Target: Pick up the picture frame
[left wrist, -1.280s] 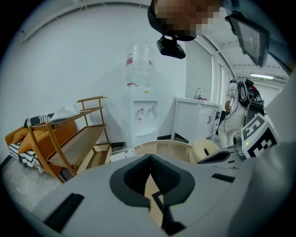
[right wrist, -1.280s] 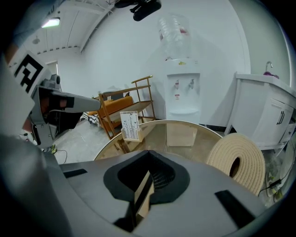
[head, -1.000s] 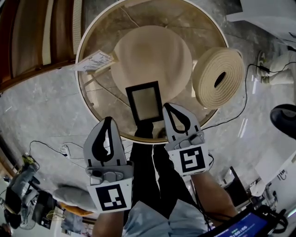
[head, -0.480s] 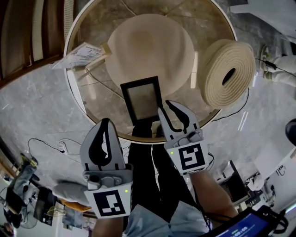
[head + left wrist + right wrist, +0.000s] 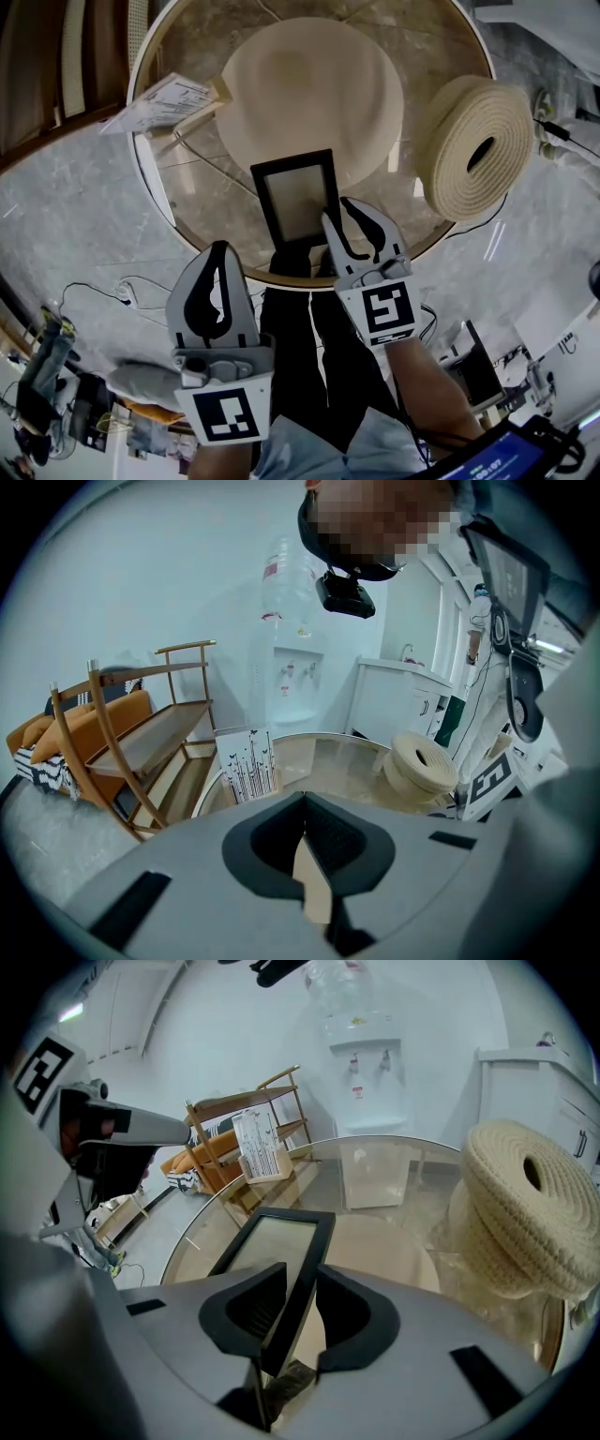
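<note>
A black picture frame with a pale panel is over the near part of the round glass table. My right gripper is shut on the frame's right edge near its lower corner. In the right gripper view the frame rises tilted between the two dark pads of my right gripper. My left gripper hangs lower left, off the table and over the floor. In the left gripper view my left gripper is shut with nothing in it.
A thick woven rope ring stands on the table's right side. A printed card in a wooden holder sits at its left rim. A wooden rack stands to the left, a water dispenser beyond. Cables lie on the floor.
The right gripper stays shut on the frame, and both have shifted slightly up and right in view. The table and rope ring drifted right. The left gripper has barely moved.
</note>
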`<state>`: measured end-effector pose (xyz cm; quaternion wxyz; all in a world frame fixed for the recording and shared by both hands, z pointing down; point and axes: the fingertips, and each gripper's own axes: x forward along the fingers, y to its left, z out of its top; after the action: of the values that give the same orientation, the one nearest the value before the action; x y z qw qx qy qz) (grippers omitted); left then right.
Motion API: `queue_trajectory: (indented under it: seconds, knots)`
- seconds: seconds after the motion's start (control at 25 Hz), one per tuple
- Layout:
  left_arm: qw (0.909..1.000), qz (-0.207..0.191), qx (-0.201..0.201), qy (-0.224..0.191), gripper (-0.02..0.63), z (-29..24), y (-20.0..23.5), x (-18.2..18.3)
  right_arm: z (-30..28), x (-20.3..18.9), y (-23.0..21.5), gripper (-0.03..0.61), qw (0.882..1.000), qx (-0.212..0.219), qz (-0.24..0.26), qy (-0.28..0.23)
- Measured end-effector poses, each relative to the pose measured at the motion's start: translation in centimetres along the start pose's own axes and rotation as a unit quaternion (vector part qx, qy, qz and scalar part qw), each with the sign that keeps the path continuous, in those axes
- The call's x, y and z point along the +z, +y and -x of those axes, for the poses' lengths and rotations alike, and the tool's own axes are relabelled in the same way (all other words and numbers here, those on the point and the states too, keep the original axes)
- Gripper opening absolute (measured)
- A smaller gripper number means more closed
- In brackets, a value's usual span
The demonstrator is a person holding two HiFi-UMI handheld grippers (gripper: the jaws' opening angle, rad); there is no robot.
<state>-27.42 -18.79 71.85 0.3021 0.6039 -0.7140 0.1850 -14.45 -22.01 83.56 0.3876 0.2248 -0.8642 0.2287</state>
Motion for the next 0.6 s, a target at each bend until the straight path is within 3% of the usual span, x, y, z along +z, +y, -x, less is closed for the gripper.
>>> queue_trajectory:
  seconds: [0.2, 0.6]
  knots:
    - [1.0, 0.004, 0.003, 0.004, 0.015, 0.0, 0.7, -0.3, -0.6, -1.0, -0.1, 0.109, 0.999, 0.002, -0.039, 0.025]
    - [0.9998, 0.002, 0.018, -0.004, 0.015, 0.7, 1.7, 0.4, -0.3, -1.2, -0.2, 0.089, 0.997, -0.003, -0.07, 0.027]
